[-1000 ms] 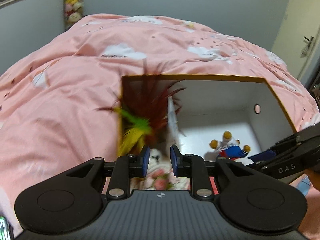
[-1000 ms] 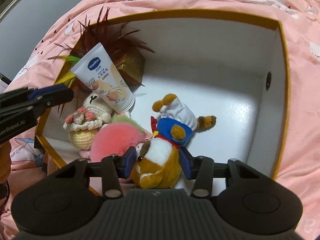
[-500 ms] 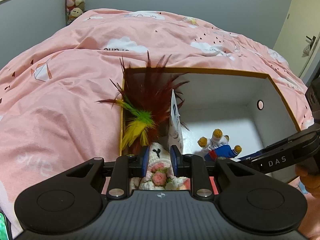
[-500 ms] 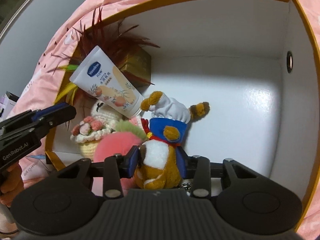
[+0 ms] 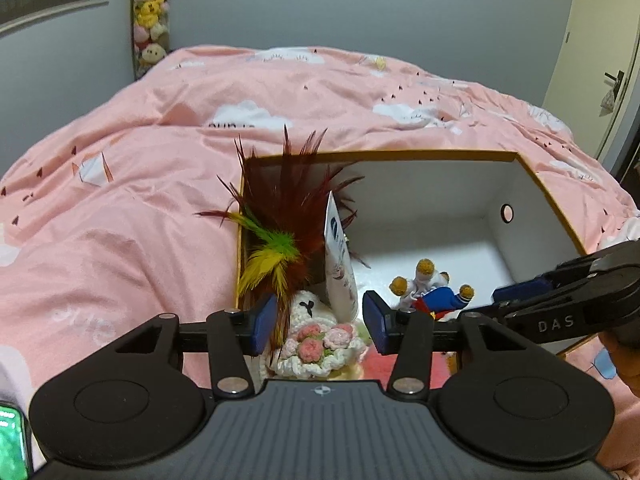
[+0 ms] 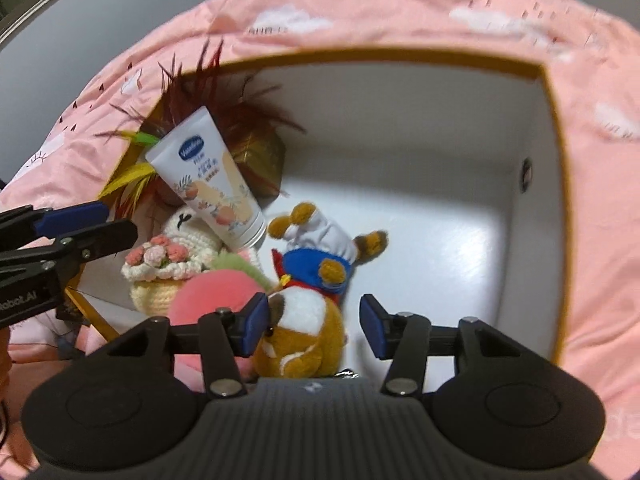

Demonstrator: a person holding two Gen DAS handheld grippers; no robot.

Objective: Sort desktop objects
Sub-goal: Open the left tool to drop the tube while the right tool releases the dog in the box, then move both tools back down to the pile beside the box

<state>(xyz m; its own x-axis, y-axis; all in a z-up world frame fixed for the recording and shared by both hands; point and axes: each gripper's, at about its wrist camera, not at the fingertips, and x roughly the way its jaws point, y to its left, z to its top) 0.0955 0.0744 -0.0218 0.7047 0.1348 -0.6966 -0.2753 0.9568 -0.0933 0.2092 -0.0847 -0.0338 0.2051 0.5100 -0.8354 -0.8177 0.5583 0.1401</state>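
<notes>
Both sets of jaws have widened since the earlier pictures: the left gripper (image 5: 320, 322), which was pinched narrow a second ago, now stands apart and is opening, and the right gripper (image 6: 313, 330) is opening off the plush it had squeezed half a second ago.

That plush, a brown bear in a blue coat and white hat (image 6: 310, 292), lies low and centre in the right wrist view, on the white floor of the yellow-rimmed box (image 6: 554, 128). Its long axis runs from the bottom of the frame up toward the middle, head nearest the camera and feet away. The head sits between the right pads; the left-hand pad looks to be just at its cheek and the right-hand pad stands clear, so nothing is pressed. In my judgement the bear has been set down and the right hand's next move is to back straight out along that axis.

Left of the bear are a pink plush (image 6: 216, 296), a crocheted flower basket (image 6: 164, 266), a hand-cream tube (image 6: 208, 180) leaning against the feathers (image 6: 224, 120) in the upper-left corner of the box.

Seen from the left wrist, the crocheted basket and the tube's lower end sit between the open left pads, untouched as far as I can tell. The pink quilt (image 5: 120, 200) surrounds the box.
</notes>
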